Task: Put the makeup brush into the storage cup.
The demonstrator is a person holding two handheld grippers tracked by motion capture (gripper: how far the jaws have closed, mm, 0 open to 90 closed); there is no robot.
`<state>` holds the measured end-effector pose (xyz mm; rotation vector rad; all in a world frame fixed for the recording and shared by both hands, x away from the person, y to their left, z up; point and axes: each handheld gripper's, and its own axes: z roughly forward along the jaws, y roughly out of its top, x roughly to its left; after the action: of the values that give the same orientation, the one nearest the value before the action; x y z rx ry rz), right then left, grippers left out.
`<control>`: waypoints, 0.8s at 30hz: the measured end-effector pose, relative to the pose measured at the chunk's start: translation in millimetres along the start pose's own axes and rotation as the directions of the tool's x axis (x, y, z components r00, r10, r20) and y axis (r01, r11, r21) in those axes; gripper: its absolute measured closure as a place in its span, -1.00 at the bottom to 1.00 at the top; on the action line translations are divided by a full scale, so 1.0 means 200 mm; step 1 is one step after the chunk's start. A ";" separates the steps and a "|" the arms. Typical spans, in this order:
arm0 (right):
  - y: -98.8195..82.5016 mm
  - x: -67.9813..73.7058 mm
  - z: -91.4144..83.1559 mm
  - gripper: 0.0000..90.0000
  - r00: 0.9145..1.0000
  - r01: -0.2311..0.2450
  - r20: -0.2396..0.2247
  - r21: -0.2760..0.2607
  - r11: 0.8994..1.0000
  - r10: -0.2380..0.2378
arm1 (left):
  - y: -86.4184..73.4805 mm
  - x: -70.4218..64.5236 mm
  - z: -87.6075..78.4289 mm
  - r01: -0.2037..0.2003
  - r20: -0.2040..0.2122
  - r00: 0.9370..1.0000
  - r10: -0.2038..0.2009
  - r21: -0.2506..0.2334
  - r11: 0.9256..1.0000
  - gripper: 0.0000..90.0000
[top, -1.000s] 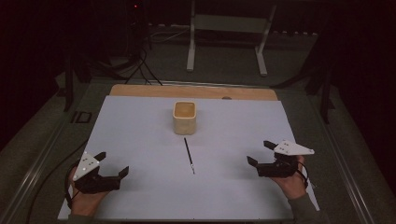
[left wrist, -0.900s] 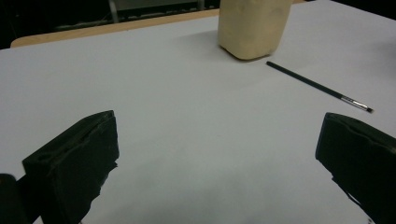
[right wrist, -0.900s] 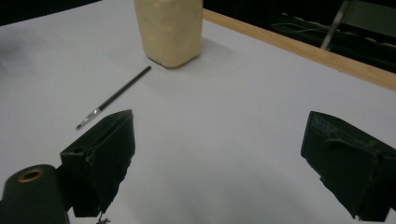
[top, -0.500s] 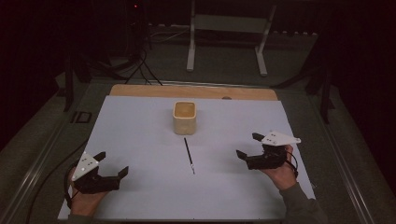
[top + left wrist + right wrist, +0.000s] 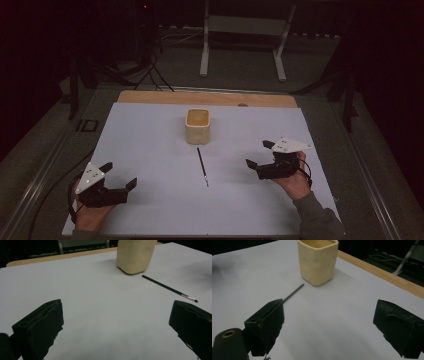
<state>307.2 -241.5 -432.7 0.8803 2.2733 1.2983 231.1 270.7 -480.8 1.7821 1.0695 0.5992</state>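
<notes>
A cream square cup [image 5: 198, 125] stands upright near the back middle of the white sheet [image 5: 150, 145]. A thin black paintbrush [image 5: 202, 166] lies flat just in front of it, its metal tip toward me. My left gripper [image 5: 120, 174] rests at the front left, open and empty, with the cup [image 5: 135, 255] and the brush [image 5: 170, 288] ahead to its right. My right gripper [image 5: 260, 155] hovers open at the right, pointed at the brush, nothing between its jaws. Past its left jaw lie the brush [image 5: 293, 293] and the cup [image 5: 317, 261].
The wooden table edge [image 5: 207, 98] runs along the back of the sheet. A white metal stand [image 5: 242, 37] and cables [image 5: 150, 70] sit on the dark floor beyond. A cable [image 5: 50, 192] trails from the left gripper off the sheet's left side.
My right gripper has moved left and a little forward, toward the paintbrush. The left gripper, cup and brush have stayed put.
</notes>
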 end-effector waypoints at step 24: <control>0.12 0.08 0.16 -0.78 0.998 0.034 -0.060 0.007 0.999 -0.033 | 0.00 0.00 0.00 0.001 -0.008 1.000 -0.001 0.000 1.000 -0.98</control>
<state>322.1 -202.3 -428.6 0.8126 2.3302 1.3186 231.4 271.7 -480.6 1.7805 1.0761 0.6067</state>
